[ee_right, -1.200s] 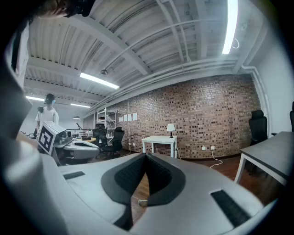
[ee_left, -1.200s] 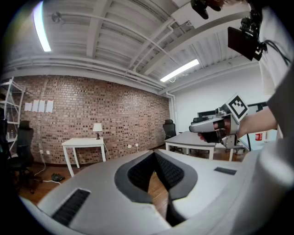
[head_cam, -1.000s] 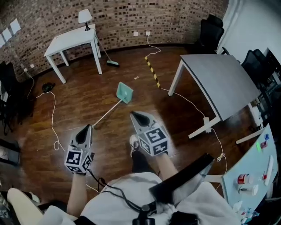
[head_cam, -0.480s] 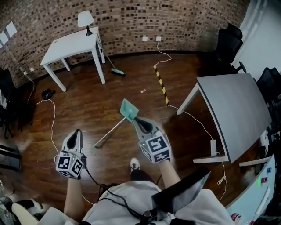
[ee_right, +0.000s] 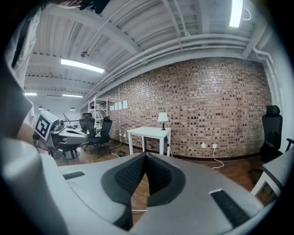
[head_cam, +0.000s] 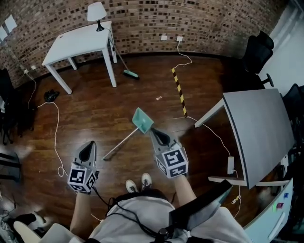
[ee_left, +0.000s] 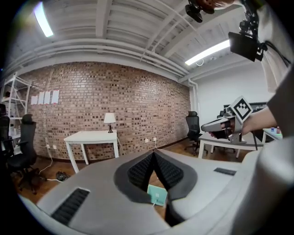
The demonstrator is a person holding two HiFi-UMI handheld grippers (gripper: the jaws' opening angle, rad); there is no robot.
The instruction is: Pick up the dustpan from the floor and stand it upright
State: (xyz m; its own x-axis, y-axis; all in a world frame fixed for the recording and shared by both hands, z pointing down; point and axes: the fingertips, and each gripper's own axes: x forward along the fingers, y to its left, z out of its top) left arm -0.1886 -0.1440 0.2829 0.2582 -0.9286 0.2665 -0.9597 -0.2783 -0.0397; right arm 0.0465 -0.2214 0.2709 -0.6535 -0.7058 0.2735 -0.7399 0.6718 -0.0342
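Walking forward has brought the left gripper [head_cam: 88,148], its jaws pressed together on nothing, to just left of the handle end of the dustpan [head_cam: 142,120]. The dustpan lies flat and untouched in the middle of the wooden floor [head_cam: 95,109]. The right gripper [head_cam: 158,134], likewise closed and empty, now points just beside its teal pan, so I judge the approach nearly done, with the jaws yet to open.

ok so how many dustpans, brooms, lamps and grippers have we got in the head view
dustpan: 1
broom: 1
lamp: 1
grippers: 2, the left gripper and the right gripper
total: 5
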